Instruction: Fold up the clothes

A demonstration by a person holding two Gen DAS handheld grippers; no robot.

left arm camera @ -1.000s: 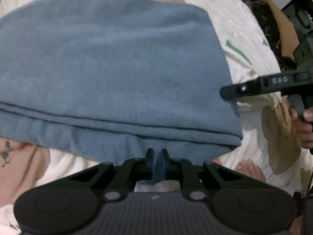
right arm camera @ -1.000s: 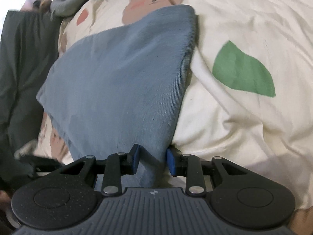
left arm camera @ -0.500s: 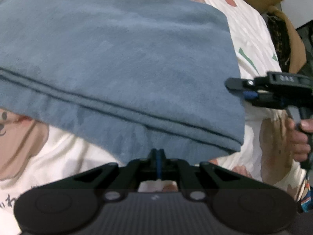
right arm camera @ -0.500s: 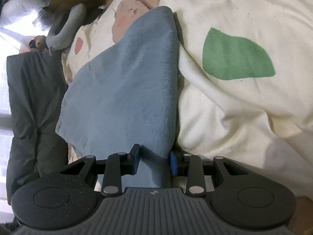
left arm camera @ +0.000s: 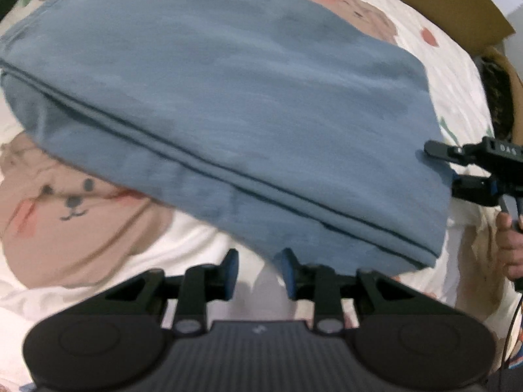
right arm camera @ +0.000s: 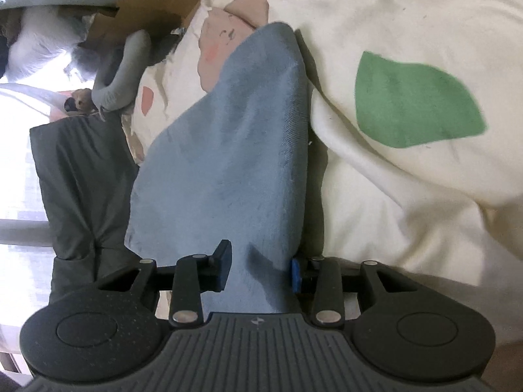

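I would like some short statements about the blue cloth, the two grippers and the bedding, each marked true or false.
1. The left gripper is open. True.
2. The blue cloth is folded, with layered edges showing. True.
3. The right gripper is shut with nothing in it. False: its jaws stand apart with the cloth between them.
4. The bed sheet is plain white. False: it has bears and a green leaf printed on it.
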